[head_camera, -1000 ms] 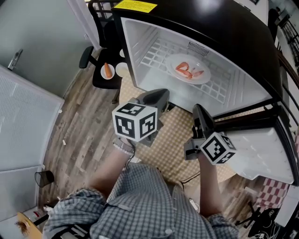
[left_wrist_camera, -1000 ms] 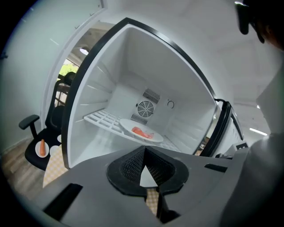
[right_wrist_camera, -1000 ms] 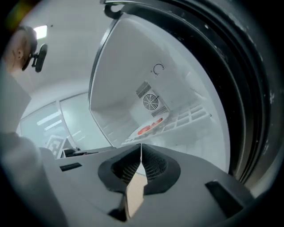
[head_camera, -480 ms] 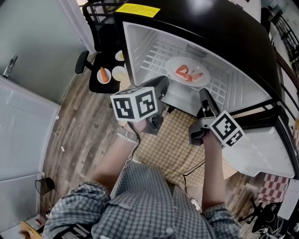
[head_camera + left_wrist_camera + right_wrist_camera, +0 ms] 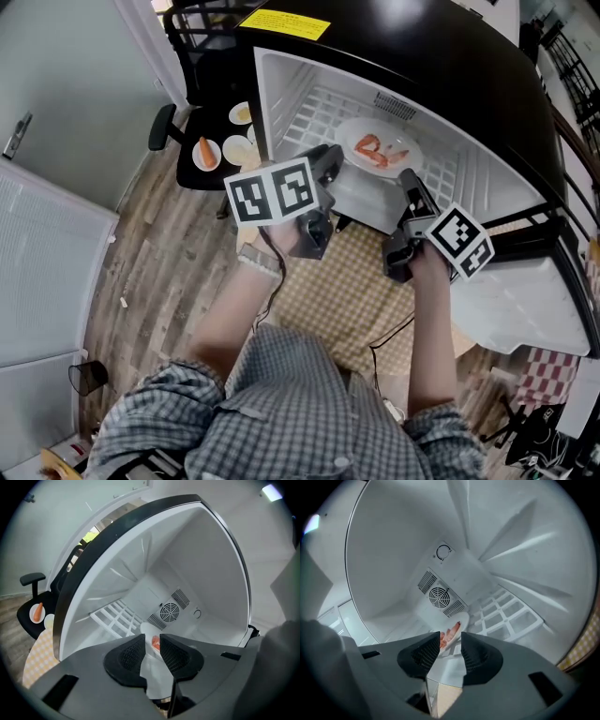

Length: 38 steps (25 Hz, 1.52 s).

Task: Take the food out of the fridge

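A white plate [image 5: 380,148] with red-orange food [image 5: 373,146] lies on the wire shelf inside the open fridge [image 5: 281,84]. My left gripper [image 5: 330,159] is at the fridge's front edge, left of the plate and apart from it. Its jaws have just been opening, and they stand open with nothing between them. My right gripper [image 5: 410,180] is at the front edge just before the plate, open too and holding nothing. In the left gripper view the left gripper [image 5: 152,641] frames the food [image 5: 155,642]. In the right gripper view the right gripper [image 5: 451,639] points at the plate [image 5: 461,619].
A black chair [image 5: 187,167] left of the fridge carries small plates, one with a carrot [image 5: 204,150]. A checkered mat [image 5: 347,281] covers the floor under my arms. The fridge door [image 5: 525,300] swings open at the right. A fan grille [image 5: 169,612] is on the back wall.
Both grippers have moved forward and up to the fridge's opening. The left gripper's marker cube has rolled. The plate has not moved.
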Tool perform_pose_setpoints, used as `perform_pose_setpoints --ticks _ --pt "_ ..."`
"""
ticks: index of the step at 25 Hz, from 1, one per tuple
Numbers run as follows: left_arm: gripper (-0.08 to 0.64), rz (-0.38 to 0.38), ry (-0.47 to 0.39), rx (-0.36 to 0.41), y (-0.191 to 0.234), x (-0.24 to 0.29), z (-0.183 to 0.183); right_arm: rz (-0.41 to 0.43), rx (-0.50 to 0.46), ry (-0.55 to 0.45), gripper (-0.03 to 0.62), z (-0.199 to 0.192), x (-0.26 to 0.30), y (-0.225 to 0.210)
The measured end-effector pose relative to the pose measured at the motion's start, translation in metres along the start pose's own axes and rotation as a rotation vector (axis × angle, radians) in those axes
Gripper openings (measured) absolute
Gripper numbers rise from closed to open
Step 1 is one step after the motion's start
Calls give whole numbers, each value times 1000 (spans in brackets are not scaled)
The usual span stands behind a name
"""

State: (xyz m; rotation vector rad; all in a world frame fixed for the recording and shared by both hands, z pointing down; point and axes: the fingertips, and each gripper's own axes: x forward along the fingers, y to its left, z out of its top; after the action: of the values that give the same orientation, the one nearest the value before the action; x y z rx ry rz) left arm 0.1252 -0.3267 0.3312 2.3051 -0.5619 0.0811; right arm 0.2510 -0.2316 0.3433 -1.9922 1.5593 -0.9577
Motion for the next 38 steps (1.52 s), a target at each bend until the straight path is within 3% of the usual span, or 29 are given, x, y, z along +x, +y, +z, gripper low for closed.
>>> perform_pose_setpoints --ticks 10,20,23,27,38 --pt "109 35 36 -86 10 17 -1 -31 -1 24 103 5 8 -2" --pt "107 20 65 -168 5 28 -1 -35 17 30 103 8 11 -4" --pt "51 44 78 -164 12 26 -3 -45 9 35 86 6 11 -6" --pt "51 50 88 -157 13 24 -4 -66 -6 43 37 3 9 -9" --pt "49 22 111 -186 3 8 -19 -17 63 58 29 -13 0 1"
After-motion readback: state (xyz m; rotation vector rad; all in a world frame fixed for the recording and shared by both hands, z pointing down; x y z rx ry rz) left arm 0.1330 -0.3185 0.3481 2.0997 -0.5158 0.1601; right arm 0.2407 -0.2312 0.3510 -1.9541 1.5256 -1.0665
